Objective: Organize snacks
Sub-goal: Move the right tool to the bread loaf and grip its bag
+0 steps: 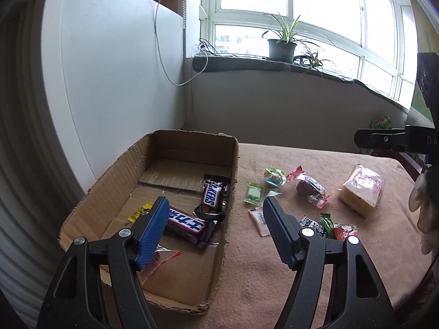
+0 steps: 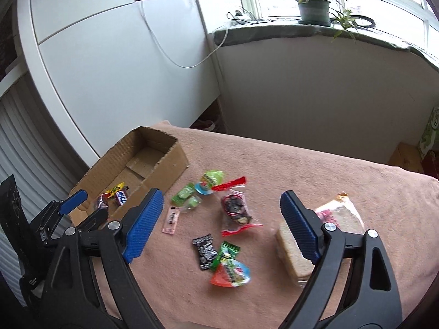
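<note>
A: Left wrist view?

B: Left gripper (image 1: 215,211) jaws spread wide, nothing between the pads. Left finger hangs over the cardboard box (image 1: 233,170), right finger over the pink cloth (image 1: 247,279).

A: Box contents?

B: Two Snickers bars: one (image 1: 212,196) near the right wall, one (image 1: 186,223) lying across in front of it. Yellow wrapper (image 1: 141,211) to the left, clear wrapper with a red edge (image 1: 164,256) near the front.

A: On the cloth?

B: Green candy (image 1: 252,194), pink sachet (image 1: 259,220), dark snack in clear wrap (image 1: 310,189), wrapped cake slice (image 1: 362,192), all loose, right of the box. Right gripper (image 1: 384,138) at the right edge, state unreadable.
</note>
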A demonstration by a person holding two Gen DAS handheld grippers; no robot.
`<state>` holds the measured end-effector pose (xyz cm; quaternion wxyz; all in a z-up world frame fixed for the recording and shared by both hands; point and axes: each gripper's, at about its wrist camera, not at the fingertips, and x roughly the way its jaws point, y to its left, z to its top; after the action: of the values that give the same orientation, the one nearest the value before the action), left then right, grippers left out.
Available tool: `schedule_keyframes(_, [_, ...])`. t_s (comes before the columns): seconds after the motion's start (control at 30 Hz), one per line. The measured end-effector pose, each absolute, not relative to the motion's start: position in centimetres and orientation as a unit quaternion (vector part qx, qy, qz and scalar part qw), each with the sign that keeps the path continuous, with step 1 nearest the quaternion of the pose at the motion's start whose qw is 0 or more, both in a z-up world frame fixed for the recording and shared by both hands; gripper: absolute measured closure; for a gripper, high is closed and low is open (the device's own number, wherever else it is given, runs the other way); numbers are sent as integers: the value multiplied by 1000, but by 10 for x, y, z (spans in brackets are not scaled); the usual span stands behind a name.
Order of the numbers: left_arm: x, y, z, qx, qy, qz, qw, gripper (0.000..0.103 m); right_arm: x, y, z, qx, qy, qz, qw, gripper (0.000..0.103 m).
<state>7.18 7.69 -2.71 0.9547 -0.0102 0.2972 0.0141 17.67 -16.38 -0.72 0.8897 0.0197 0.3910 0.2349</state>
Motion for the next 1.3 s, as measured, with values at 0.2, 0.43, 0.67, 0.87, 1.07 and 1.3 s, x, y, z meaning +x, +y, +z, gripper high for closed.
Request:
schedule_keyframes(0.2, [80, 43, -24, -9, 326, -41, 944, 32, 193, -227, -25, 44, 416, 192, 888, 13])
schedule_keyframes(0.43, [108, -19, -28, 29, 402, -123, 907, 32, 213, -286, -56, 82, 451, 165, 873, 13])
schedule_keyframes(0.67, [138, -71, -41, 15, 454, -174, 874, 32, 235, -319, -81, 139, 485, 188, 843, 13])
schedule_keyframes(0.87, [157, -99, -63, -22, 493, -185, 850, 32, 247, -308, -91, 133, 510, 239, 816, 13])
schedule_keyframes(1.07, [169, -115, -70, -42, 508, -187, 840, 32, 258, -293, -106, 140, 539, 266, 787, 13])
schedule_keyframes(1.3, [175, -123, -78, -50, 515, -192, 834, 32, 260, -286, -119, 146, 561, 273, 767, 27])
